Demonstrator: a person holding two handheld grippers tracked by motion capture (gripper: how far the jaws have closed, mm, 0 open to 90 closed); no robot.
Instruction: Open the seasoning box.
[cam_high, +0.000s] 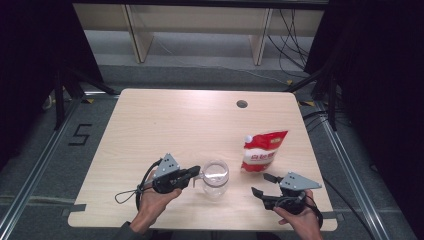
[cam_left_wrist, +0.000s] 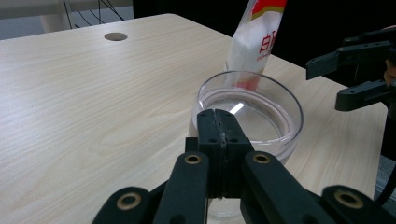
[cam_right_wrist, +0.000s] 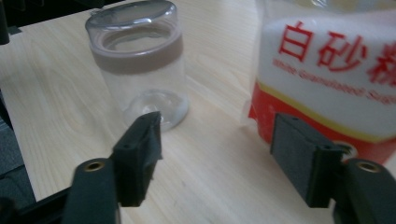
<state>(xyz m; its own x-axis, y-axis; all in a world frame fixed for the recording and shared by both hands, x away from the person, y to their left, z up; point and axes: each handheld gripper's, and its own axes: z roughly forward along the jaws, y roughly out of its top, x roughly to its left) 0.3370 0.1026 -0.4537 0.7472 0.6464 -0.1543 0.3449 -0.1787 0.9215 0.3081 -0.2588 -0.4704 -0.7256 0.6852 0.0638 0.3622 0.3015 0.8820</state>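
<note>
Nearest the person, the right gripper (cam_high: 261, 184) hovers with jaws spread and nothing between them, while the left gripper (cam_high: 196, 172) pinches the rim of the clear round glass jar (cam_high: 215, 179). Just beyond stands the red-and-white plastic sugar pouch (cam_high: 262, 151) on the pale wooden table (cam_high: 175, 120).

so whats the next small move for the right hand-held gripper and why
Probably ease the right hand-held gripper forward to the sugar bag and close on it. Its jaws are open with nothing between them, and the bag stands upright just ahead. The left hand-held gripper is shut at the rim of the clear jar, steadying it with its mouth open, so fetching the bag looks like what comes next.
</note>
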